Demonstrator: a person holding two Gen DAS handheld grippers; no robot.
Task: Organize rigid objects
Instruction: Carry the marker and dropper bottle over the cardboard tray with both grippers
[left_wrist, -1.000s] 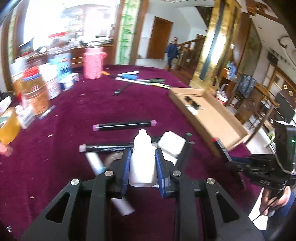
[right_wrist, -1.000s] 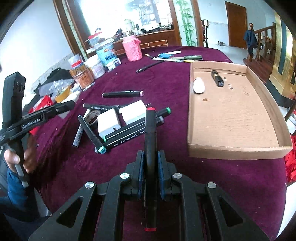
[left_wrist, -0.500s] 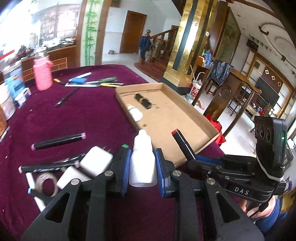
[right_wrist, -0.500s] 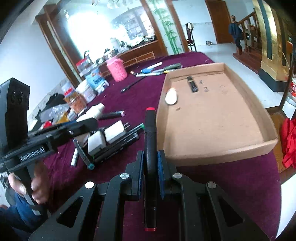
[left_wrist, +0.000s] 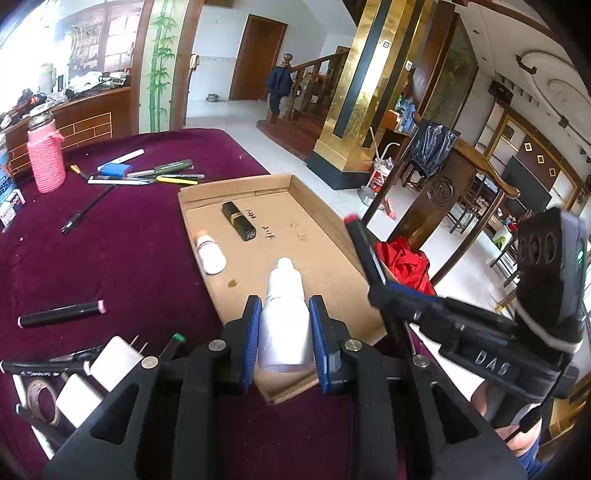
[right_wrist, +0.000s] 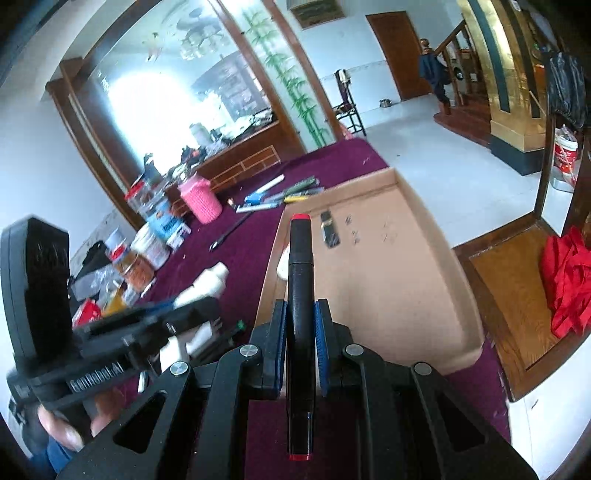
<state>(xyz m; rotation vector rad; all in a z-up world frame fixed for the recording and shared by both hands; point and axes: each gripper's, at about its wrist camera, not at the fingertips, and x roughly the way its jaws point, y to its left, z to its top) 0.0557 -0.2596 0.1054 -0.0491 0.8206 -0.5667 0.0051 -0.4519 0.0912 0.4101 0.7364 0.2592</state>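
My left gripper (left_wrist: 283, 325) is shut on a small white dropper bottle (left_wrist: 283, 317), held over the near corner of the shallow cardboard tray (left_wrist: 325, 221). My right gripper (right_wrist: 300, 321) is shut on a black marker with red caps (right_wrist: 300, 280), held over the tray's (right_wrist: 424, 280) near left edge. In the tray lie a small white bottle (left_wrist: 209, 253) and a black tube (left_wrist: 238, 220). The right gripper and its marker (left_wrist: 364, 251) show at the right of the left wrist view. The left gripper with the bottle (right_wrist: 207, 286) shows at the left of the right wrist view.
On the purple tablecloth (left_wrist: 110, 258) lie a pink-tipped marker (left_wrist: 61, 314), white chargers (left_wrist: 114, 356), tape roll (left_wrist: 42, 400), more markers, and pens (left_wrist: 155, 175) at the back. A pink flask (left_wrist: 46, 162) and jars (right_wrist: 144, 243) stand at the far left. A red cloth (right_wrist: 569, 280) lies off the table.
Both grippers have moved right and forward toward the tray with their objects held. The left gripper's bottle is now over the tray's near corner; the right gripper has tilted up over the tray edge.
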